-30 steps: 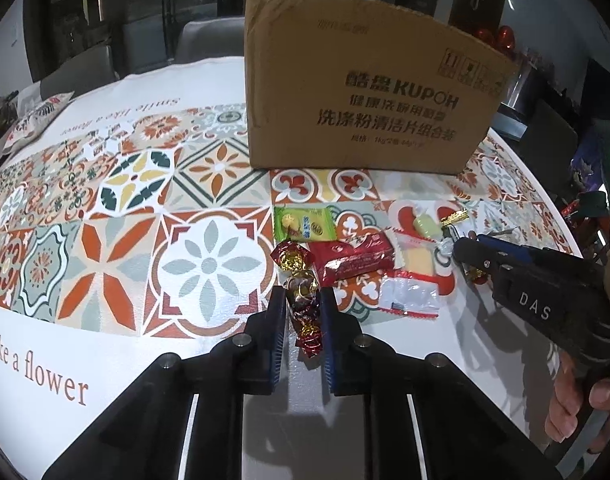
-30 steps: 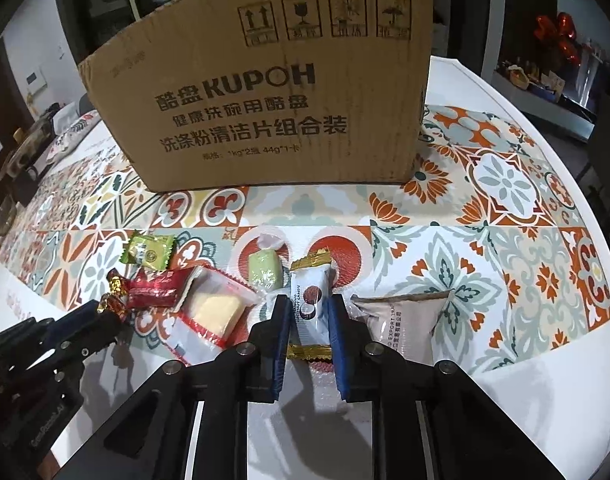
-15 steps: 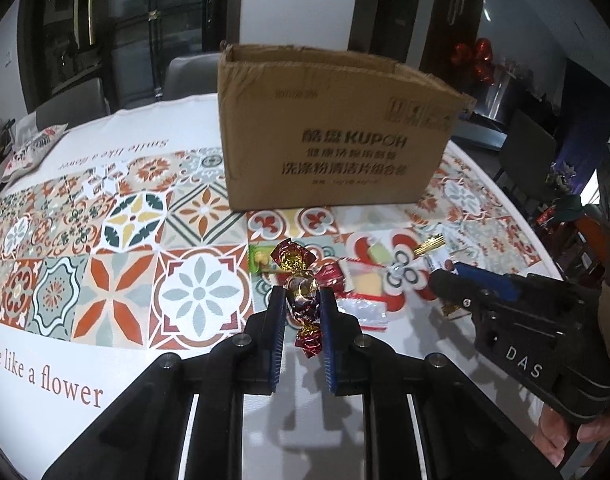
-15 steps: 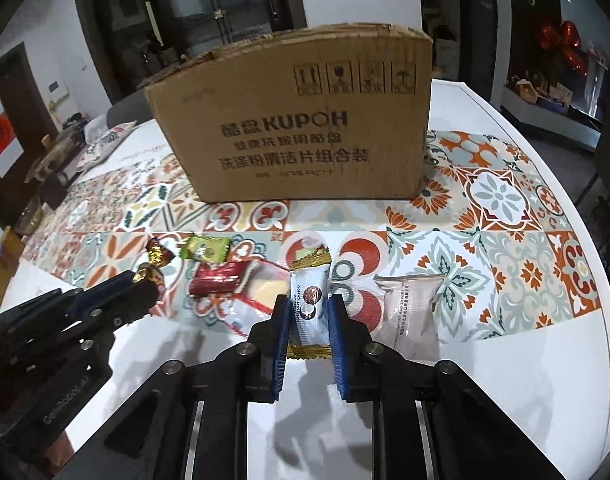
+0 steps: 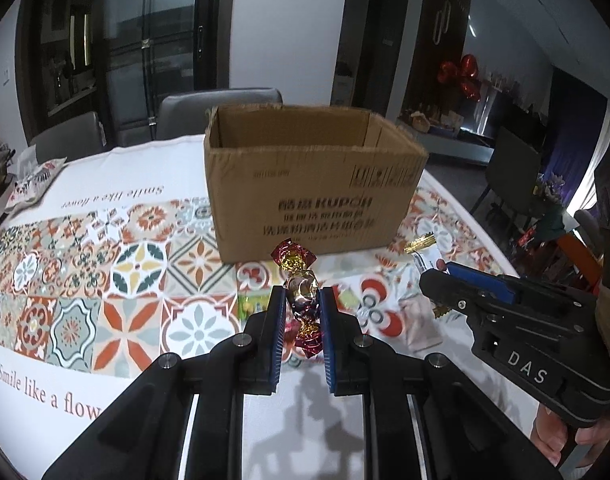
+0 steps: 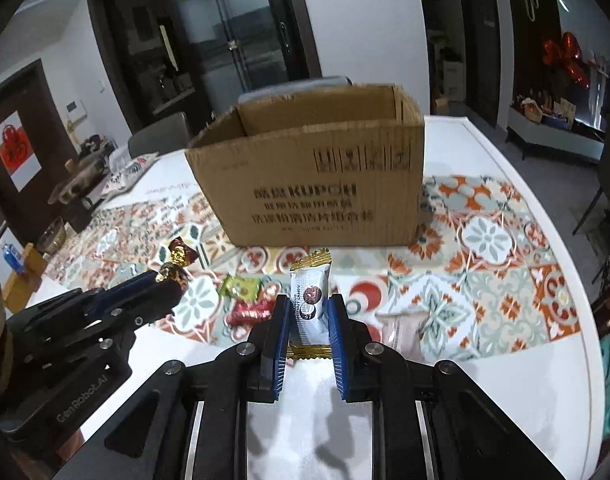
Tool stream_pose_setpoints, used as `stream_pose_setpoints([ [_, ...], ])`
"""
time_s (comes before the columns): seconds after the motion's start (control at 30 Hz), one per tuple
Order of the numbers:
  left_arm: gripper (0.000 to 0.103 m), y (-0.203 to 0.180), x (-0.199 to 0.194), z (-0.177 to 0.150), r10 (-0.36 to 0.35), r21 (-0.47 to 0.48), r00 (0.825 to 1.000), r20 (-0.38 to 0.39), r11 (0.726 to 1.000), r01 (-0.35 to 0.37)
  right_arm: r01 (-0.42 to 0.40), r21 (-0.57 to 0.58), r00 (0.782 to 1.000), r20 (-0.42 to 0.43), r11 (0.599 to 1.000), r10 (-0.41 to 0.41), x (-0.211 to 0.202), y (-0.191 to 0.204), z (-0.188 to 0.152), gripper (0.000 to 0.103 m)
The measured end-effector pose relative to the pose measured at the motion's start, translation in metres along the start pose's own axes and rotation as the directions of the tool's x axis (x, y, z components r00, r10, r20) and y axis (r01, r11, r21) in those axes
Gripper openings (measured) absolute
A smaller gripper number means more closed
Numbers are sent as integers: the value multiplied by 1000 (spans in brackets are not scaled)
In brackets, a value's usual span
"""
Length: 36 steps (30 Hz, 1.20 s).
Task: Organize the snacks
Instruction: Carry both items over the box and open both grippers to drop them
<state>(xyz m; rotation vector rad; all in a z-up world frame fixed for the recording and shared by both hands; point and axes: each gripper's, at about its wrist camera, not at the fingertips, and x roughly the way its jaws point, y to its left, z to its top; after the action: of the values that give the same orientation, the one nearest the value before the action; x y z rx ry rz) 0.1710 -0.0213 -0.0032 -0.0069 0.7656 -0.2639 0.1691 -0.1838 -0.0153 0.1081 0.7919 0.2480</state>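
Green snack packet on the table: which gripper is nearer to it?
Left. The left gripper, shut on a foil candy, hangs almost over the green snack packet. The right gripper, holding a white wafer packet, is farther right.

A home dining room: patterned tablecloth (image 5: 105,300), grey chairs (image 5: 209,112), glass-door cabinet (image 6: 233,40), red balloons (image 6: 565,56)

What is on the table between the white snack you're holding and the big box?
Nothing. In the right wrist view, only bare patterned tablecloth shows between the white snack in the right gripper and the cardboard box.
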Motion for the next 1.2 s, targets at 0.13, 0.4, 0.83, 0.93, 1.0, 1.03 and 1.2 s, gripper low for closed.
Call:
stream_pose_setpoints([
  [0.13, 18, -4, -9, 20, 1, 16, 1000, 24, 1000, -1, -13, 0, 1000, 28, 1000, 13, -13, -1, 20, 21],
  [0.4, 18, -5, -20, 64, 4, 52, 998, 61, 999, -7, -31, -10, 998, 57, 999, 32, -24, 0, 57, 21],
  [0.83, 18, -6, 1, 132, 3, 112, 999, 50, 994, -8, -30, -21, 997, 76, 999, 31, -14, -9, 124, 21],
  [0.93, 18, -4, 13, 144, -1, 114, 1000, 30, 993, -3, -6, -21, 998, 63, 1000, 8, -6, -12, 138, 21],
  [1.0, 18, -1, 23, 151, -11, 105, 1000, 5, 994, 11, -3, -22, 999, 41, 1000, 4, 3, -14, 149, 21],
  [1.03, 18, 0, 32, 156, -15, 98, 1000, -15, 995, 17, -5, -19, 1000, 29, 1000, 6, 8, -16, 153, 21],
  [1.2, 18, 6, 57, 169, 16, 97, 999, -48, 995, -11, 15, -19, 1000, -20, 1000, -15, 29, -19, 167, 21],
])
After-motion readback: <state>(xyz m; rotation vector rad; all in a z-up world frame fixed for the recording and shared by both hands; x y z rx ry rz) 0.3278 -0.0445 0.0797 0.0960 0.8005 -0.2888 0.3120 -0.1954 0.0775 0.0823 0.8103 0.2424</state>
